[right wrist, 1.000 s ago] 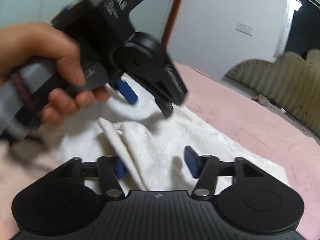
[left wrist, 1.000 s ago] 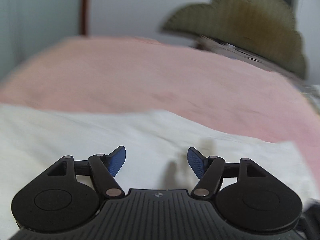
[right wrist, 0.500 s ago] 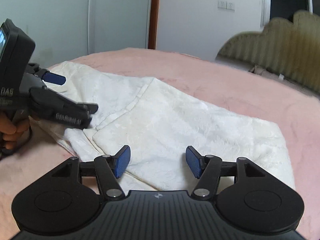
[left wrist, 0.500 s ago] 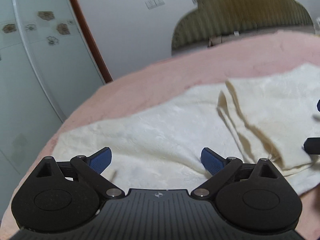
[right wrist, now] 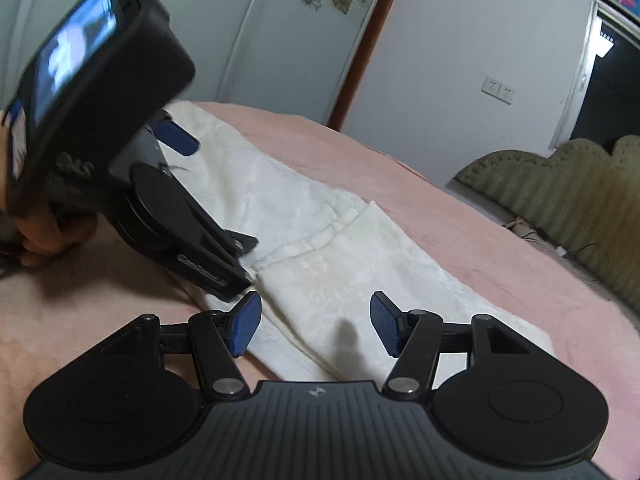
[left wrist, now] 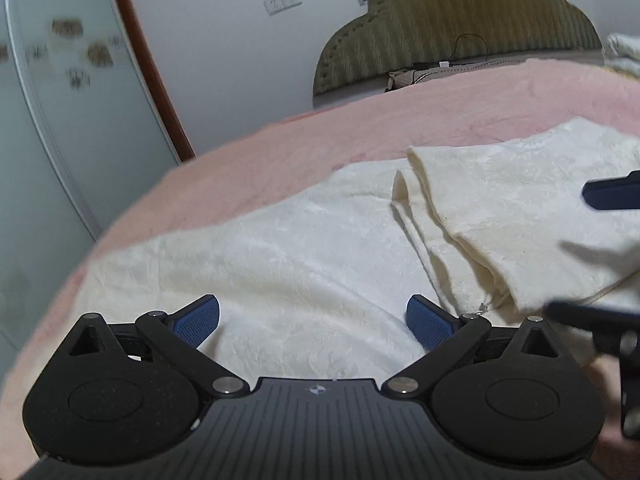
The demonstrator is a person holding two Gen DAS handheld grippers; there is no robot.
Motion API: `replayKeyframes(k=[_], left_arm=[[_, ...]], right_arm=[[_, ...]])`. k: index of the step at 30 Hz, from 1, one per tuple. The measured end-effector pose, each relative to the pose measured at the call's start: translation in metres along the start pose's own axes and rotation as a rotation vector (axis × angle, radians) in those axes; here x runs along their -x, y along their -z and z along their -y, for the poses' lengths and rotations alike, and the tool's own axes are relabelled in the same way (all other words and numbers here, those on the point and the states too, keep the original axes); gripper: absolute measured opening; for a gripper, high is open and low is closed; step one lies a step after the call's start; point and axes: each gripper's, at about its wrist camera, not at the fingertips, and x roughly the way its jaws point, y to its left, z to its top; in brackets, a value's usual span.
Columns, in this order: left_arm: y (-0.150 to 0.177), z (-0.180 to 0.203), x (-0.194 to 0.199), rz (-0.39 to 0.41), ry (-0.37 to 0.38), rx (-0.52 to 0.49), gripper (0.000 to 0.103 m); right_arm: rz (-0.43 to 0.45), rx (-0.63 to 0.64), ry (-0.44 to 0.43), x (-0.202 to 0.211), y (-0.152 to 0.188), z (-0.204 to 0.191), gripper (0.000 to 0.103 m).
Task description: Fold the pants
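Cream-white pants [left wrist: 300, 248] lie on a pink bed cover [left wrist: 280, 152], one part doubled over the other with its fold edge [left wrist: 432, 216] to the right. My left gripper [left wrist: 313, 312] hovers low over the single layer; its jaws are opening, with cloth beneath them but nothing pinched. In the right wrist view the pants [right wrist: 320, 240] run away toward the wall. My right gripper [right wrist: 315, 312] stands open over their near edge, gripping nothing. The left gripper [right wrist: 216, 208], held by a hand [right wrist: 40, 236], sits just to its left, its lower finger touching the cloth.
An olive quilted headboard [left wrist: 440, 20] stands at the bed's far side. A pale wardrobe door with flower decals [left wrist: 60, 120] and a brown door frame [left wrist: 152, 80] are on the left. Wall sockets [right wrist: 498, 89] sit on the white wall.
The left gripper came down from above the pants to their near edge and spread its jaws wider. The right gripper edged closer to the cloth beside it, jaws much as before.
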Motion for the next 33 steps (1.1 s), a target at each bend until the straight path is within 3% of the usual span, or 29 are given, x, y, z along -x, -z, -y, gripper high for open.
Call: replayKeyframes(k=[4,6,8,11,13,17,19,21,24,27,30,32,33], left_arm=[[0.002,-0.019,-0.004,-0.038,0.059,0.118,0.103],[0.002,-0.027,0.0,-0.031,0.049,0.189,0.102],[0.0,-0.038,0.007,-0.013,0.088,0.287,0.099],[-0.005,-0.057,0.011,-0.021,0.306,0.478,0.099],[-0.007,-0.065,0.005,-0.071,0.463,0.607,0.098],[-0.002,-0.065,-0.01,-0.16,0.653,0.781,0.094],[-0.003,-0.062,-0.011,-0.172,0.691,0.808,0.094],[-0.005,-0.058,-0.011,-0.188,0.734,0.812,0.094],[-0.005,-0.049,-0.016,-0.232,0.816,0.86,0.094],[-0.006,-0.042,-0.02,-0.24,0.854,0.883,0.093],[-0.009,-0.032,-0.033,-0.289,0.88,0.91,0.081],[-0.009,-0.023,-0.047,-0.347,0.907,0.939,0.069],[-0.008,-0.018,-0.054,-0.382,0.914,0.957,0.056]], right_arm=[[-0.02,-0.038,0.046,-0.007,0.003,0.007,0.06],[-0.017,-0.035,0.047,-0.007,0.004,0.007,0.06],[-0.009,-0.013,0.043,-0.006,0.004,0.004,0.06],[-0.014,0.038,0.035,-0.007,0.006,-0.004,0.06],[-0.012,0.076,0.051,-0.008,0.006,-0.01,0.06],[0.001,0.168,0.092,-0.013,0.007,-0.019,0.06],[0.004,0.208,0.097,-0.016,0.008,-0.022,0.059],[0.008,0.234,0.082,-0.018,0.009,-0.024,0.036],[0.017,0.233,0.075,-0.019,0.009,-0.025,0.02],[0.041,0.18,0.081,-0.016,0.007,-0.018,0.018],[0.053,0.11,0.065,-0.015,0.005,-0.006,0.018],[0.054,0.085,0.06,-0.015,0.005,-0.001,0.018],[0.056,0.077,0.064,-0.015,0.006,0.0,0.018]])
